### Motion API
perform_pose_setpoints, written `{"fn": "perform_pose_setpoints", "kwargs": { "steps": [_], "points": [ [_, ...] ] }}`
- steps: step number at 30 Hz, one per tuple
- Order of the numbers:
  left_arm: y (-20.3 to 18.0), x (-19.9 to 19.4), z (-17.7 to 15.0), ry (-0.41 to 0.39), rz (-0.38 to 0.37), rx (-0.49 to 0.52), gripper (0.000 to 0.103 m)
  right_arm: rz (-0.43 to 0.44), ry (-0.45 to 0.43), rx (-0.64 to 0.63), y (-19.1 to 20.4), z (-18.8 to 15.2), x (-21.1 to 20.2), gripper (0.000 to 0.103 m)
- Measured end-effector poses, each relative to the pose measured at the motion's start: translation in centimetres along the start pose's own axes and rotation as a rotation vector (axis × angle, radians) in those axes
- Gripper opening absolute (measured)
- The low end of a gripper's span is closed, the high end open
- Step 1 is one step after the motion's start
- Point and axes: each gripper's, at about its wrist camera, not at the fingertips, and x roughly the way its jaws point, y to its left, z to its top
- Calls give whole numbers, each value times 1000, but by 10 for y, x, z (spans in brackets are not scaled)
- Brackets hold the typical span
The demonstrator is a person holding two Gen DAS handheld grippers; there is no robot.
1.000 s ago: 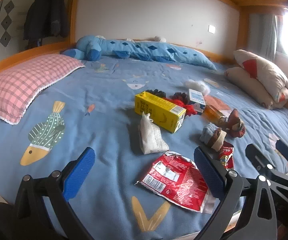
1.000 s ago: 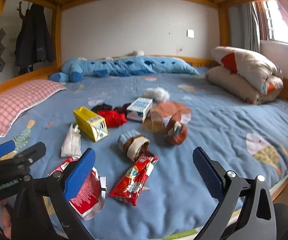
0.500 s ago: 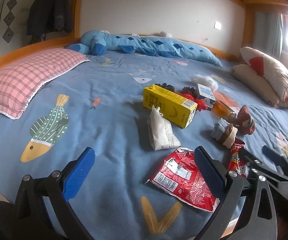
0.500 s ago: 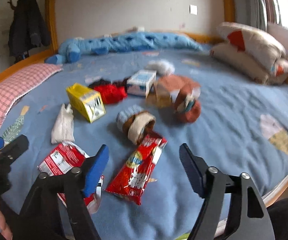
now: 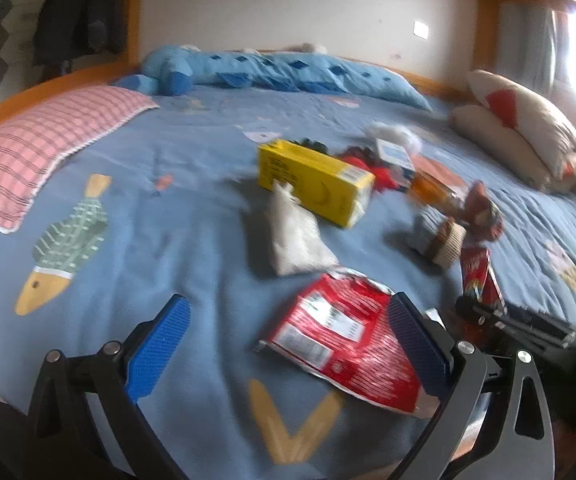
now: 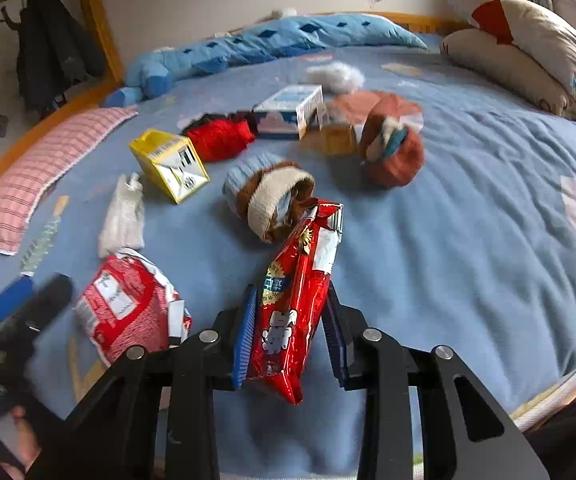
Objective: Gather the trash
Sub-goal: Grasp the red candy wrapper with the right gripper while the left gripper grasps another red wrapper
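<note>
My right gripper [image 6: 289,320] is shut on a long red snack wrapper [image 6: 297,288], its blue pads pressing both sides; the wrapper also shows in the left wrist view [image 5: 476,276]. My left gripper [image 5: 284,340] is open and empty above the bed, with a flat red wrapper [image 5: 341,334] just ahead of its right finger; that wrapper also lies at the left of the right wrist view [image 6: 128,304]. A yellow carton [image 5: 313,182], a white crumpled bag [image 5: 293,236] and a blue-white carton [image 6: 288,112] lie on the blue bedspread [image 5: 168,240].
Rolled socks [image 6: 266,196], a red knit item [image 6: 220,138], an orange-brown sock ball [image 6: 391,148] and white fluff [image 6: 333,76] lie among the trash. A pink checked pillow [image 5: 36,148] is at left, stacked pillows [image 5: 523,132] at right, a blue plush [image 5: 272,70] by the wall.
My right gripper has moved forward and down and closed on the long red wrapper. My left gripper has moved a little closer to the flat red wrapper and stays open.
</note>
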Motion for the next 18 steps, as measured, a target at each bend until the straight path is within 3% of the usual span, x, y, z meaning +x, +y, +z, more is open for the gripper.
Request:
{"fn": "perform_pose_setpoints", "kwargs": {
  "steps": [6, 11, 16, 17, 18],
  "points": [
    [-21, 19, -9, 85, -64, 34, 99, 9, -65, -24, -7, 3, -28, 31],
    [-32, 45, -9, 156, -112, -3, 99, 10, -105, -28, -13, 5, -41, 31],
    [-38, 50, -15, 151, -101, 4, 97, 37, -102, -24, -15, 3, -41, 31],
    [-37, 49, -16, 148, -88, 8, 87, 43, -98, -23, -14, 3, -40, 31],
    [-36, 49, -17, 143, -69, 10, 69, 47, -97, -24, -15, 3, -40, 31]
  ]
}}
